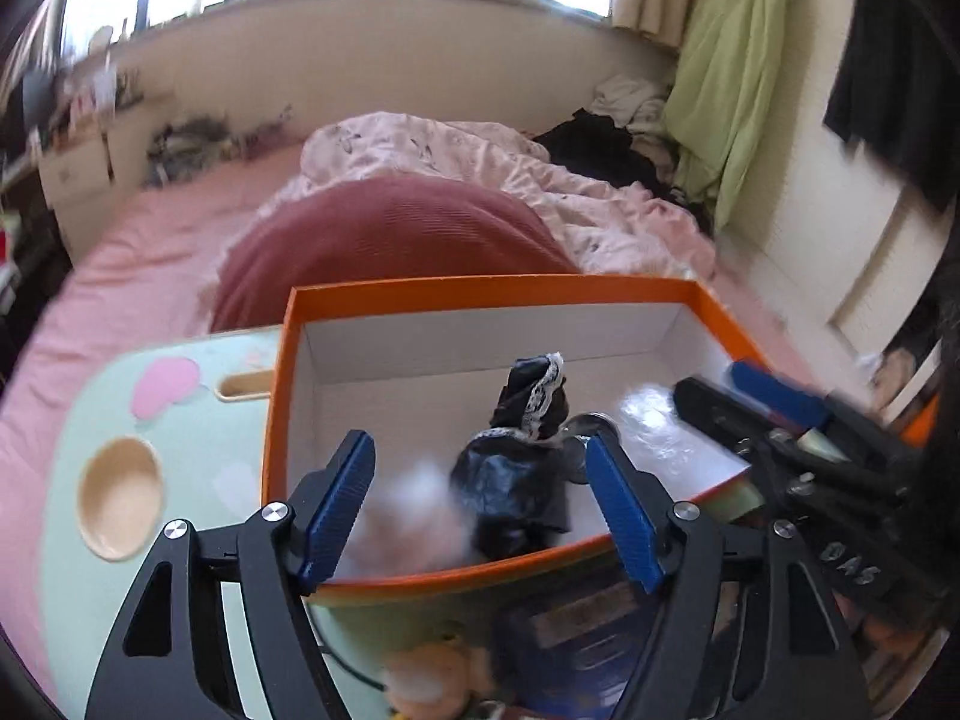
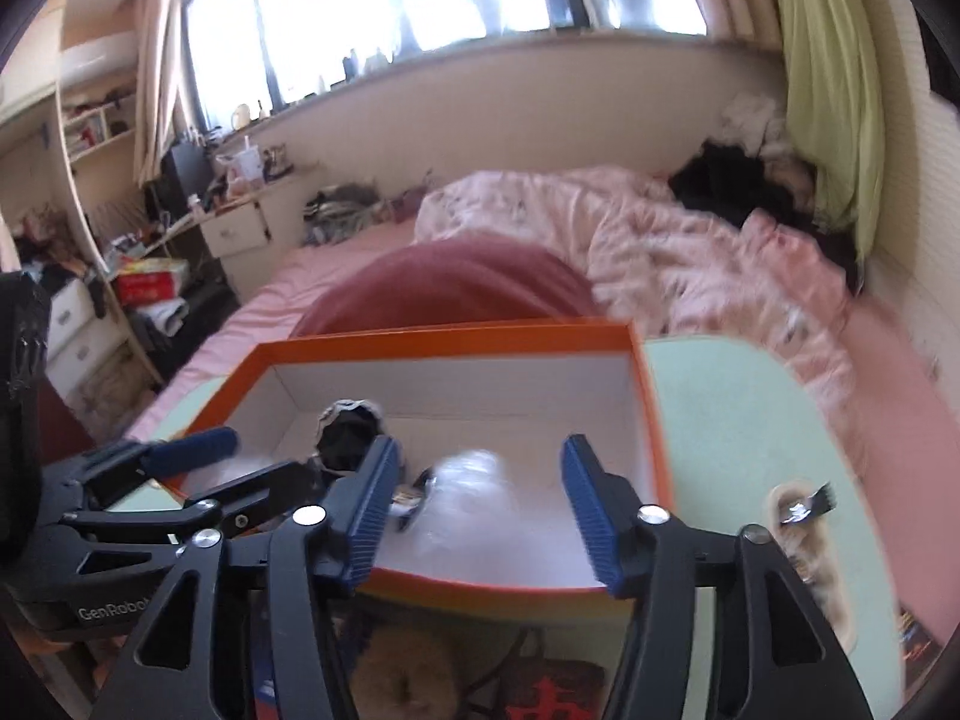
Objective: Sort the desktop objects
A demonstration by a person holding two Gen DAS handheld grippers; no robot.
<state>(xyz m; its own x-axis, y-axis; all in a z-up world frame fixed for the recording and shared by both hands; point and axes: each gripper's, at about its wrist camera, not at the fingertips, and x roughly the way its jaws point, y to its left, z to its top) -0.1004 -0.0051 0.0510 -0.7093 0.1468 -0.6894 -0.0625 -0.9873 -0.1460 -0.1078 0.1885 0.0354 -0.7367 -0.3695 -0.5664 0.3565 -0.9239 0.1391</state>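
Both tongs were released, empty: left tongs (image 1: 480, 504) and right tongs (image 2: 480, 504) over the orange box's (image 1: 282, 360) near rim. A black lace-trimmed bundle (image 1: 528, 414) lay inside, at 12 o'clock from the left tongs. The box stood on the green table (image 1: 66, 468).

The box (image 1: 288, 372) looks like matt orange card with a white paper lining, its floor glossy. Ribbed blue plastic fingers (image 1: 339, 504). Black bundle (image 1: 516, 480): shiny film, lace trim.
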